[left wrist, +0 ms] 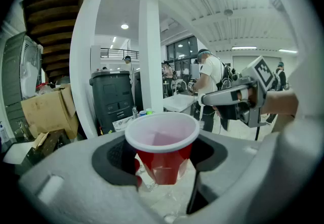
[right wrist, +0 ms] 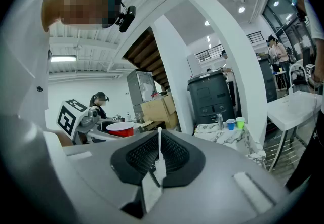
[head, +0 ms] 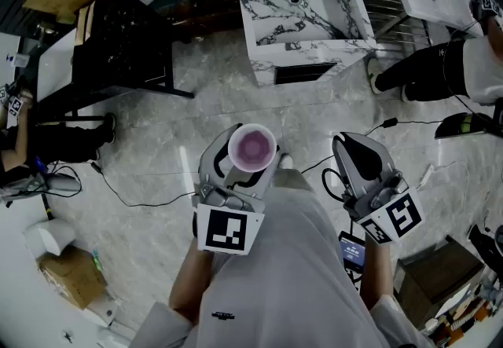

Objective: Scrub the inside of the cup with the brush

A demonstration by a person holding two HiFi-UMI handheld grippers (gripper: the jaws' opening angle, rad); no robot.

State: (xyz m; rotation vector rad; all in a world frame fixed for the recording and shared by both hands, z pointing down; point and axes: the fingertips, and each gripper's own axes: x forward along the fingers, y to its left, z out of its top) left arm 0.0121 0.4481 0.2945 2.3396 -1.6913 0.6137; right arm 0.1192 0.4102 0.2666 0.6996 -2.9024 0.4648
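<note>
Left tool point(left wrist: 164, 162) is gripping cup point(left wrist: 162, 139), right tool point(right wrist: 158, 156) pinching brush point(right wrist: 159, 143).
Cup's rim is facing up; tools are hanging apart above the floor point(head: 149, 158).

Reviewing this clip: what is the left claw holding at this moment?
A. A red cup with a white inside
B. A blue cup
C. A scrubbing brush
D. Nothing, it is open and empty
A: in the left gripper view the left claw is shut on the red cup, which stands upright between the two pads with its white inside open towards the camera.
</note>
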